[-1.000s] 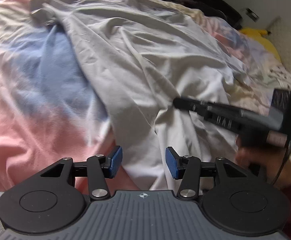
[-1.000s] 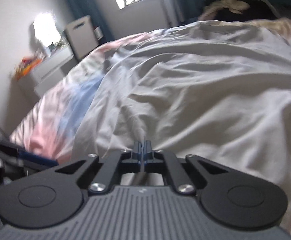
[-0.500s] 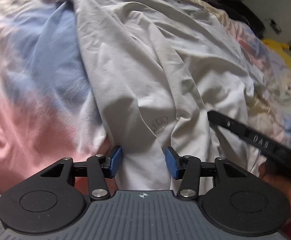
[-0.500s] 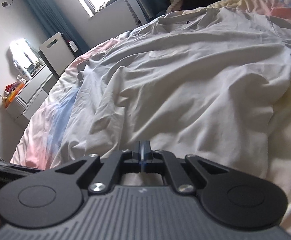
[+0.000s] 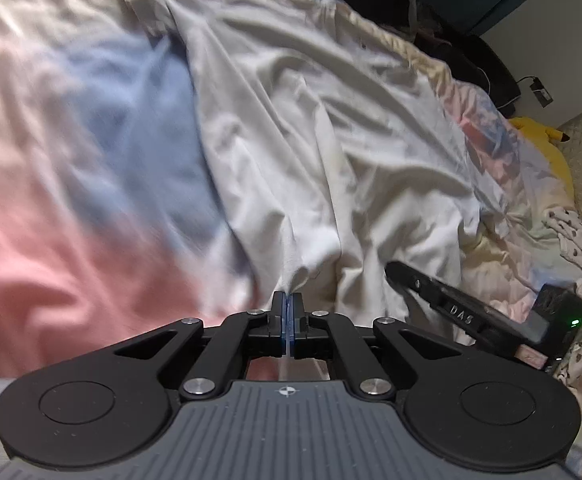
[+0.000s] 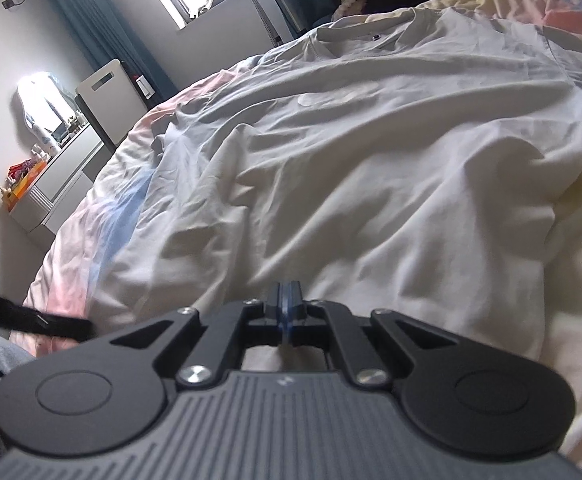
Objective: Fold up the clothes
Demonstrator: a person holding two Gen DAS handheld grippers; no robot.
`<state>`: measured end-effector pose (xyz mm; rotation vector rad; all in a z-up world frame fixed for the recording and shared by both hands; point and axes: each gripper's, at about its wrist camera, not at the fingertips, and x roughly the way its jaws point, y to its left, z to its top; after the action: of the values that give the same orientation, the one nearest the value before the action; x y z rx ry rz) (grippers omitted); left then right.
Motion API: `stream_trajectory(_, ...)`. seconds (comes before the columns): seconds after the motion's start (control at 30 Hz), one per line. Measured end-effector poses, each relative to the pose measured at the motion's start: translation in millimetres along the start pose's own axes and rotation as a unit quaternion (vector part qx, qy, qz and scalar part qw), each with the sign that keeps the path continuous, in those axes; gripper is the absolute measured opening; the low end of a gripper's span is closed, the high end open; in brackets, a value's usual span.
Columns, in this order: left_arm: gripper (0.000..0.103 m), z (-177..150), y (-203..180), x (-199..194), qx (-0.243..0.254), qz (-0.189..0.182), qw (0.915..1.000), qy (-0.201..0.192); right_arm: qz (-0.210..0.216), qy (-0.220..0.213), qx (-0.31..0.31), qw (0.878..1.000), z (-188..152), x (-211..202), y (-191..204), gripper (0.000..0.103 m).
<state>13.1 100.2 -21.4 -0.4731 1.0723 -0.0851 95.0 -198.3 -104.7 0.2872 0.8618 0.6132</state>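
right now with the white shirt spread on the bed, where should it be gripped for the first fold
Grip the white shirt along its near bottom hem, one corner per hand, coming from the foot side. It lies collar away, so the hem is the closest free edge and can be lifted toward the collar.

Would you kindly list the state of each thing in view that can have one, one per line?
Left tongs: shut on the near hem of the shirt.
Right tongs: shut on the shirt's near hem too.
White shirt: spread front up on the bed, unfolded and wrinkled, collar at the far end.
Bedcover: rumpled under the shirt.
Curtain: drawn aside from the bright window.
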Motion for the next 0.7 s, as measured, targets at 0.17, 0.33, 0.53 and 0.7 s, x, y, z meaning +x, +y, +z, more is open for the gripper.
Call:
stream_trajectory(0.17,0.002,17,22,-36,0.006,0.038,0.9991,-0.019,-0.011,0.004,-0.01,1.0,0,1,2,0.003)
stream_trajectory(0.33,0.002,18,39,-33,-0.009,0.056,0.9982,-0.019,-0.024,0.003,-0.022,0.999,-1,1,4,0.003)
stream_trajectory(0.53,0.006,7,42,-22,-0.016,0.039,0.9987,0.027,-0.018,-0.015,0.001,1.0,0,-9,-3,0.005)
stream_trajectory(0.7,0.036,-16,32,-23,0.01,0.016,0.9988,0.044,-0.012,-0.032,0.016,0.999,2,-16,-8,0.006)
